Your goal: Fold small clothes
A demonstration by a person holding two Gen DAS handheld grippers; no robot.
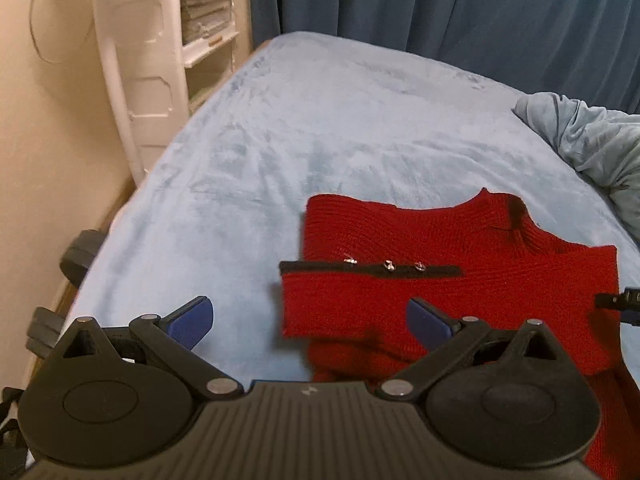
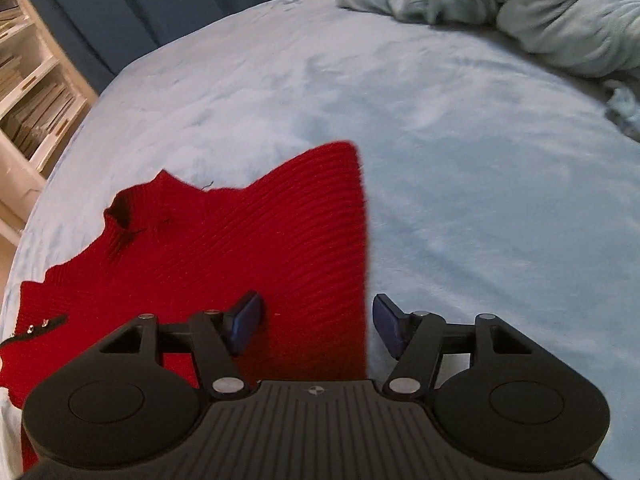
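Left tongs [image 1: 310, 326] hang released, fingers spread over the near left edge of the red sweater [image 1: 440, 264]. Right tongs [image 2: 316, 326], also released, straddle its right edge. The sweater lies flat on the bed [image 1: 280, 140], collar pointing toward the far edge, one sleeve folded across.
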